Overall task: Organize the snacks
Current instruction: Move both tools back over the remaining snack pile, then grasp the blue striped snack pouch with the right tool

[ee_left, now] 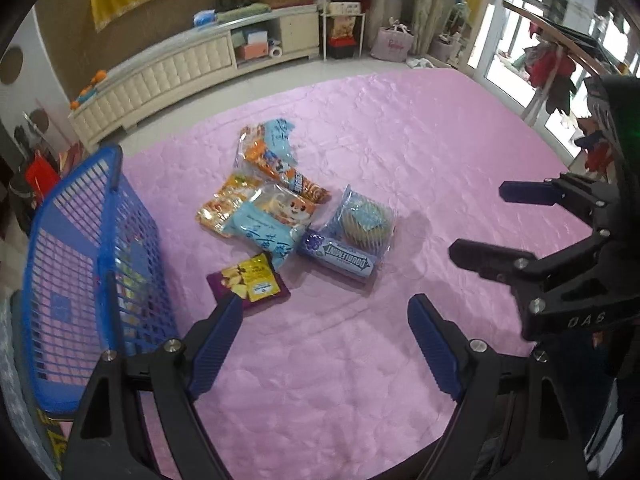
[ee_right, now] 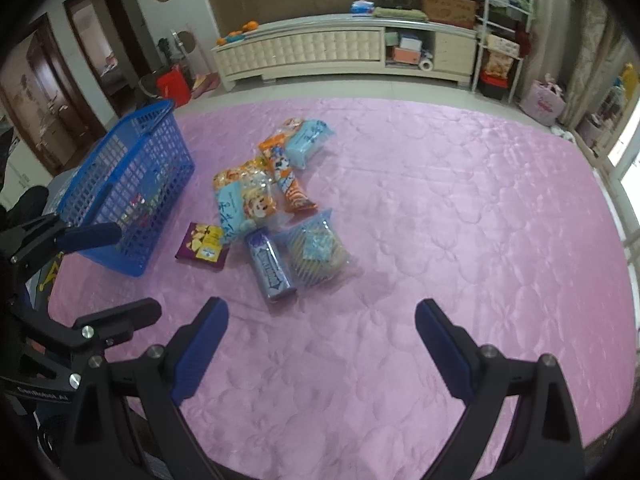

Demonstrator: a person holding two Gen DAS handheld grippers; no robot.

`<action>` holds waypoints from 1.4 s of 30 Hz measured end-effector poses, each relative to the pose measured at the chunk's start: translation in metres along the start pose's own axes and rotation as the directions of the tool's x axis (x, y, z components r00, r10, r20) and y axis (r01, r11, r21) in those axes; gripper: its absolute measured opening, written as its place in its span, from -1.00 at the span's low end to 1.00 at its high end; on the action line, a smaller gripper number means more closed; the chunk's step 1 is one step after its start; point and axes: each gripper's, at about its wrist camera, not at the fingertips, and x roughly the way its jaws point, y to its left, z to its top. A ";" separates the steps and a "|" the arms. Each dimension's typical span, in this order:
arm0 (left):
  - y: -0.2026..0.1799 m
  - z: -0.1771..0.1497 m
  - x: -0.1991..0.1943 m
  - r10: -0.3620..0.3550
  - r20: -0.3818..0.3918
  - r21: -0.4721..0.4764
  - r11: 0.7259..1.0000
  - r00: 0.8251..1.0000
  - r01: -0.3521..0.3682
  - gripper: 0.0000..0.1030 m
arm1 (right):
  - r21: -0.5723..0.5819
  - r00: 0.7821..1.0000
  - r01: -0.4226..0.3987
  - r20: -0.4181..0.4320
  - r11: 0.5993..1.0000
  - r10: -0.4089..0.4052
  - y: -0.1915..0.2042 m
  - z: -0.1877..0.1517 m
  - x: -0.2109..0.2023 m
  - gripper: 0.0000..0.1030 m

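Several snack packs lie in a pile on the pink quilt: a purple-yellow packet, a Doublemint pack, a clear bag of biscuits, and orange and light-blue packs. A blue plastic basket stands at the left with some items inside. My left gripper is open and empty, just in front of the purple packet. My right gripper is open and empty, in front of the pile; it also shows in the left wrist view.
A cream low cabinet runs along the far wall beyond the quilt. A shelf rack and a pink bag stand at the back right. A window and a clothes rack are to the right.
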 end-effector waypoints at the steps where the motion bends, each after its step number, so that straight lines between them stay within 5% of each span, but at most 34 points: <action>1: 0.000 0.000 0.004 0.001 0.000 -0.007 1.000 1.000 -0.001 0.61 | -0.015 1.000 -0.002 -0.003 1.000 0.002 0.000 0.001 0.005 0.87; 26: 0.042 0.006 0.081 0.047 -0.105 -0.152 0.986 0.993 -0.063 0.61 | -0.196 0.992 -0.058 -0.118 0.979 0.035 -0.005 0.023 0.123 0.52; 30: 0.044 0.007 0.085 0.049 -0.115 -0.158 0.985 0.992 -0.067 0.61 | -0.216 0.996 -0.058 -0.086 0.975 0.040 -0.003 0.020 0.123 0.41; 32: 0.045 0.008 0.088 0.046 -0.122 -0.168 0.984 0.991 -0.066 0.61 | -0.231 0.997 -0.058 -0.071 0.971 0.042 -0.002 0.019 0.121 0.15; 42: 0.051 0.027 0.097 0.048 -0.128 -0.223 0.972 0.991 -0.076 0.61 | -0.131 0.998 -0.058 -0.039 0.990 0.054 -0.020 0.032 0.111 0.14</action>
